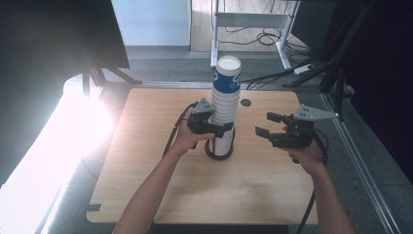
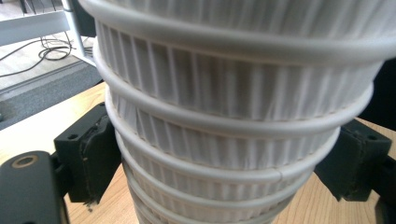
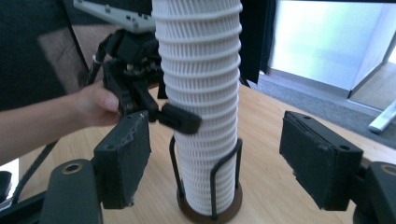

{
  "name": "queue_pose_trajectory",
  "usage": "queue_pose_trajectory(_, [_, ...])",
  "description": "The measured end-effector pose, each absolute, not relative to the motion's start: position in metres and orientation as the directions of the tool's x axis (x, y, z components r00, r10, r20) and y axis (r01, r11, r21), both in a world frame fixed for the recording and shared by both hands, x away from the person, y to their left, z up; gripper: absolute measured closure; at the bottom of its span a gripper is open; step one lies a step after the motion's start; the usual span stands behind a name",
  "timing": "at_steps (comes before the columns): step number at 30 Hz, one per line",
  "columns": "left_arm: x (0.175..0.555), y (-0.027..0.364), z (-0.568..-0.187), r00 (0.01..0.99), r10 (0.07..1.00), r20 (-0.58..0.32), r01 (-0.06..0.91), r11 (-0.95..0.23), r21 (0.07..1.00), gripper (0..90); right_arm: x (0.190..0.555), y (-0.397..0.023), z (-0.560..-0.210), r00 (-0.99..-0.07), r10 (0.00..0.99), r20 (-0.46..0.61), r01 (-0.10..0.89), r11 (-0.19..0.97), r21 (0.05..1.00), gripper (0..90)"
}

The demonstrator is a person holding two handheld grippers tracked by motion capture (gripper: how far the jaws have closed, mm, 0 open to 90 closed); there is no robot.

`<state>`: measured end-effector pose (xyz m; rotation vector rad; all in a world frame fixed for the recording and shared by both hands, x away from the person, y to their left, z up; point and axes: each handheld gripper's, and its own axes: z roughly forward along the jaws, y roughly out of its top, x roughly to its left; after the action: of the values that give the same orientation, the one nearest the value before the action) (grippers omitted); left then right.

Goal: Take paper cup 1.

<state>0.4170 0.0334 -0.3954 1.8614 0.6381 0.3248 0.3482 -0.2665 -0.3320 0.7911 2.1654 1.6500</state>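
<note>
A tall stack of white ribbed paper cups point(image 1: 225, 114) stands in a black wire holder point(image 1: 219, 152) on a brown base, mid-table. A blue cup point(image 1: 227, 80) tops the stack. My left gripper point(image 1: 221, 126) is shut on the stack low down. In the left gripper view its pads point(image 2: 95, 156) press on both sides of the cups point(image 2: 233, 121). My right gripper point(image 1: 267, 124) hovers to the right of the stack, apart from it, open and empty. In the right gripper view the stack point(image 3: 201, 93) and holder point(image 3: 210, 205) stand beyond its jaws point(image 3: 215, 158), with the left gripper point(image 3: 180, 119) clamped on the cups.
The wooden table point(image 1: 160, 175) has a small round hole point(image 1: 246, 103) behind the stack. Beyond its far edge are a white desk frame point(image 1: 253, 19) and floor cables point(image 1: 272, 36). Strong glare point(image 1: 73, 126) washes out the left side.
</note>
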Motion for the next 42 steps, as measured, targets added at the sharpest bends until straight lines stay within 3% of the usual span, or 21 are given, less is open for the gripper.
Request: queue_pose_trajectory(42, [0.415,0.031,-0.394,0.813,0.577,-0.084,0.288,-0.272,0.918,12.3,0.394,-0.221,-0.261,-0.844,0.532,0.064,0.181,0.171,0.968,23.3])
